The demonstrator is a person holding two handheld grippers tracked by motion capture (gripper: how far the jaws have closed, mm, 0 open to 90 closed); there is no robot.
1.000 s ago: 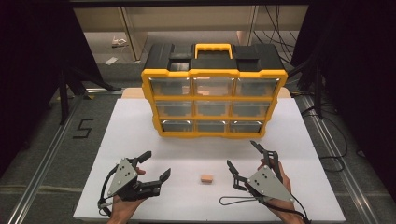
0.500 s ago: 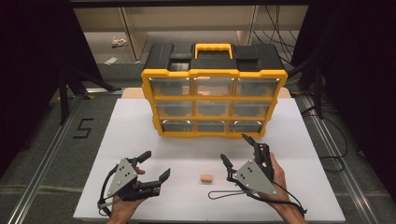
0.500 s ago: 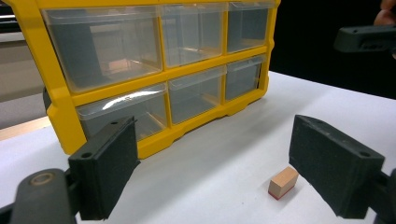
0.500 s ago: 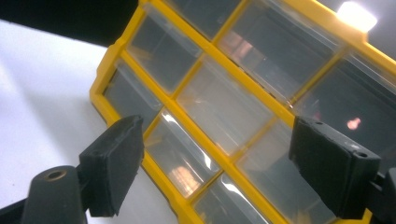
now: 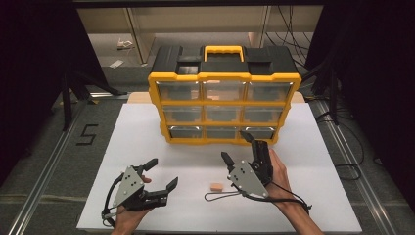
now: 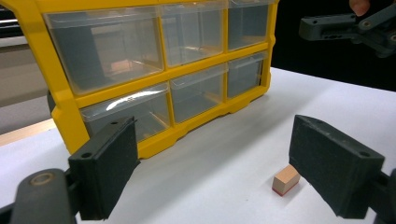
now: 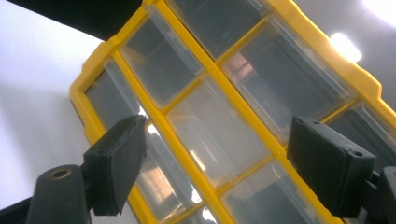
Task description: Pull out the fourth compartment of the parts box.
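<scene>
On the white table [image 5: 147,142], near the front edge, we see the left gripper [image 5: 164,174] with its jaws wide apart and nothing between them. Just beside it, to the right, lies a small wooden block [image 5: 215,186]. A little farther, the right gripper [image 5: 236,147] is lifted, jaws also apart, facing the drawers of the yellow organizer cabinet [image 5: 224,78] at the back.

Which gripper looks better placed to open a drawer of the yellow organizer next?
Right, probably. The right gripper is raised, jaws open, just in front of the organizer, and its view looks at the clear drawers. The left gripper sits low near the table's front edge, farther from the drawers.
</scene>
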